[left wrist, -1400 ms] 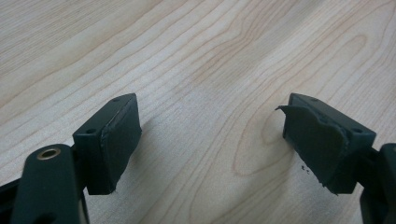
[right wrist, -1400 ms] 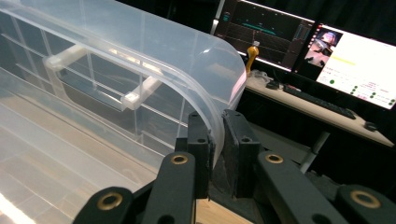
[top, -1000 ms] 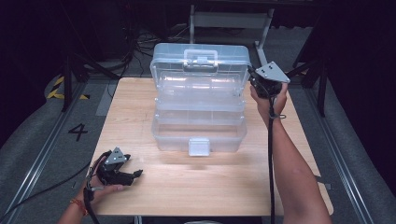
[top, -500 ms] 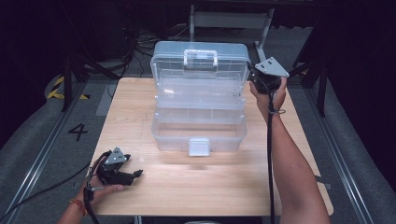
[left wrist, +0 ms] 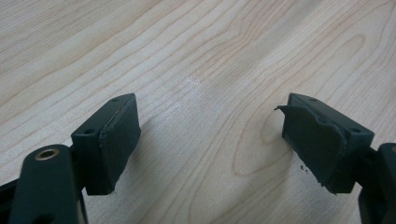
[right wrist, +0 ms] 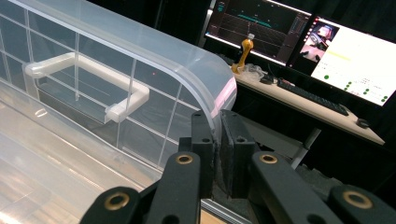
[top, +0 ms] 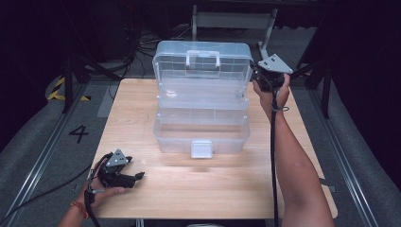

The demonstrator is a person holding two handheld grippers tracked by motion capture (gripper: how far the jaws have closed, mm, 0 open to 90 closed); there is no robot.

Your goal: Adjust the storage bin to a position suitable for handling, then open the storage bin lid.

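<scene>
- Lid-handling is the step in hand: the right hand-held gripper (top: 259, 74) is pinching the right edge of the lid (top: 203, 66) of the clear plastic toolbox (top: 202, 113), its jaws clamped tight on the thin wall, as the right gripper view is showing (right wrist: 217, 140).
- Toolbox is sitting toward the far edge of the surface (top: 156, 189), centred between left and right edges, with tiered trays fanned open and the front latch (top: 202, 148) facing the near edge.
- Doing it well, I judge, is meaning swinging the lid along its hinge arc rather than pulling straight, since the grip is sitting on a slim, slick rim that could be slipping out.
- Left hand-held gripper (top: 135, 177) is resting near the near-left corner of the surface, jaws standing apart with nothing between them, bare wood showing in the left gripper view (left wrist: 205, 135).
- Open room is lying along the near edge; the right edge is running close beside the working forearm, and the box's back is nearing the far edge.
</scene>
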